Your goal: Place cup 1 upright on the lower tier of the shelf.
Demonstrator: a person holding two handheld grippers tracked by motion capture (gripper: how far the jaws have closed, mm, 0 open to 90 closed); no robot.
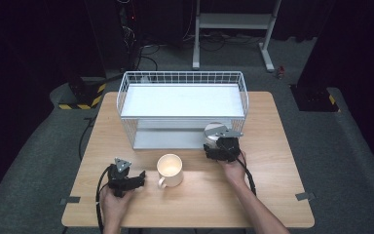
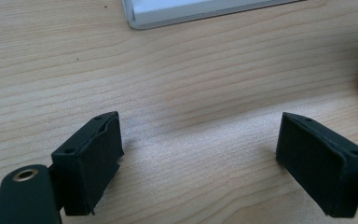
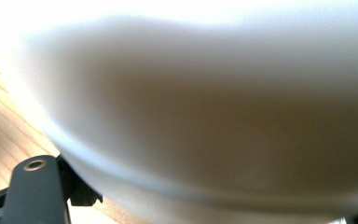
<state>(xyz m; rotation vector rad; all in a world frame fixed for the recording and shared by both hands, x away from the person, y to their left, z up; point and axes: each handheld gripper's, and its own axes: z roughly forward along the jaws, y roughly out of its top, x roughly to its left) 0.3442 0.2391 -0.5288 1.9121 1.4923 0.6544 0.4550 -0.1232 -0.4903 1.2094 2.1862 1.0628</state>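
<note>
While straddling the white bowl [image 1: 209, 128] at the wire rack's [image 1: 182, 73] front, toward the desk's [image 1: 199, 204] right edge, with right gripper [image 1: 216, 140] wide, clamp untellable, and left gripper [image 1: 139, 178] open, empty: probably shelving; next, slide bowl level onto lower shelf.

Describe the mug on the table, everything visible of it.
The mug is cream-white and glossy, ceramic by its look, with a round open mouth and a loop handle that points toward the person's side, slightly left. It stands upright on the wooden table, just in front of the white wire rack and apart from it. Its inside looks empty, lit warm. It stands between the left gripper and the right gripper; neither touches it.
</note>
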